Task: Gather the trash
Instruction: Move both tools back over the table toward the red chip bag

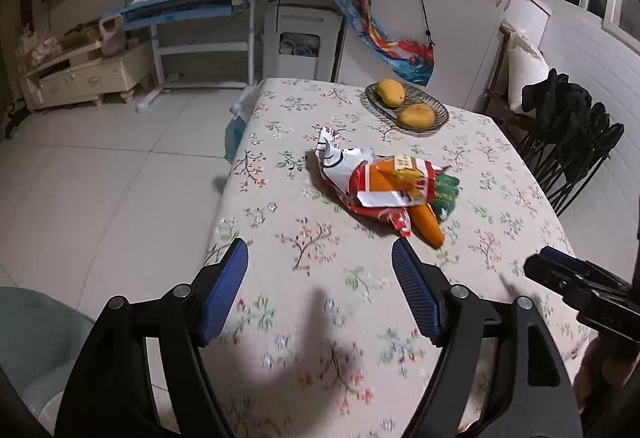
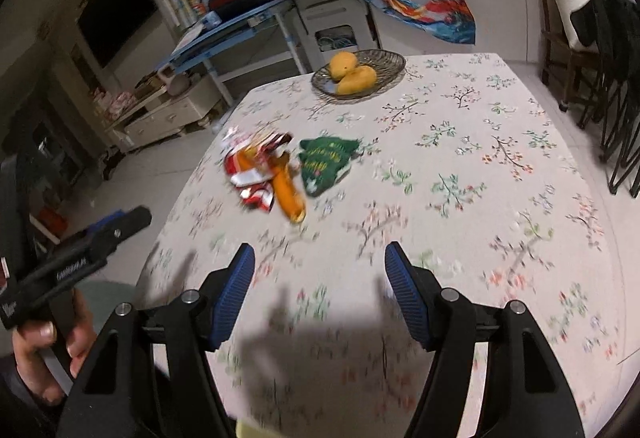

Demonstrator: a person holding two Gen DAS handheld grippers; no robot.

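So the trash is one heap near the left edge of the table [image 1: 280,318]: a crumpled red-and-white wrapper [image 1: 360,178], an orange wrapper [image 1: 428,224] and a green wrapper [image 2: 326,162] touching it on the right. Both tongs hover over the near end with jaws wide apart, holding nothing. The heap sits straight ahead of the left gripper [image 1: 320,270], and ahead-left of the right gripper [image 2: 320,270], so I'd guess left is better lined up. The orange one's long axis runs near-far, its tip pointing back toward the tongs
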